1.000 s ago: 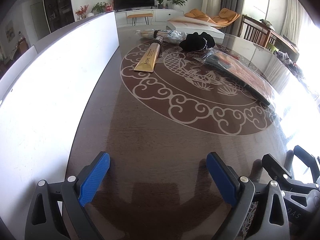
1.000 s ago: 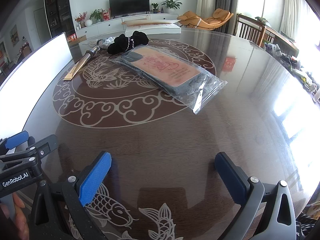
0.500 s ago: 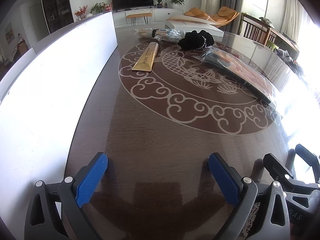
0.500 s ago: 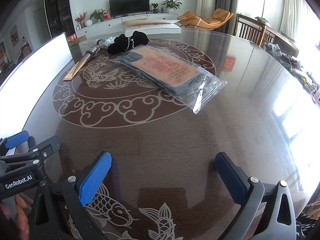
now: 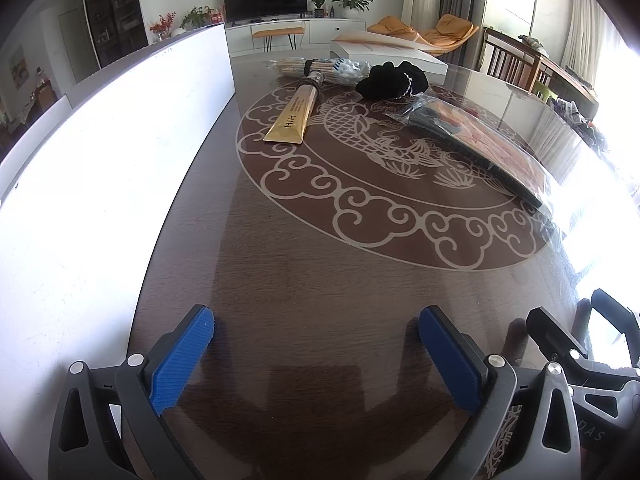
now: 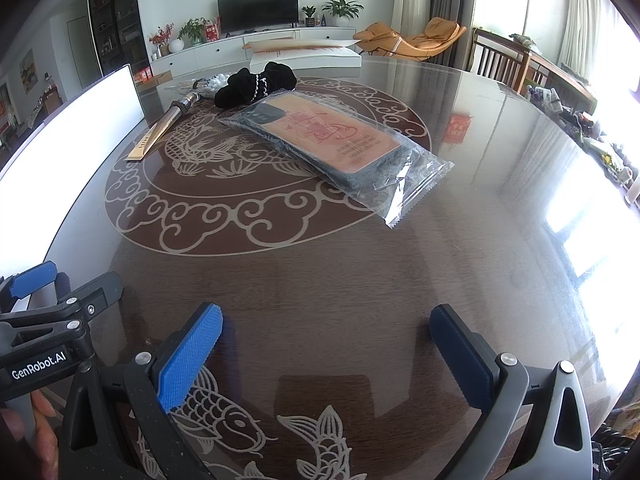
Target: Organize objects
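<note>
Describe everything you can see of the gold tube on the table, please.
The gold tube is long and flat, with a shiny metallic look and dark letters near its wide crimped end. It narrows toward a silver neck and cap. It lies flat on the dark patterned table, crimped end toward the cameras, cap end reaching the clear bag of cotton swabs. No gripper touches it.
</note>
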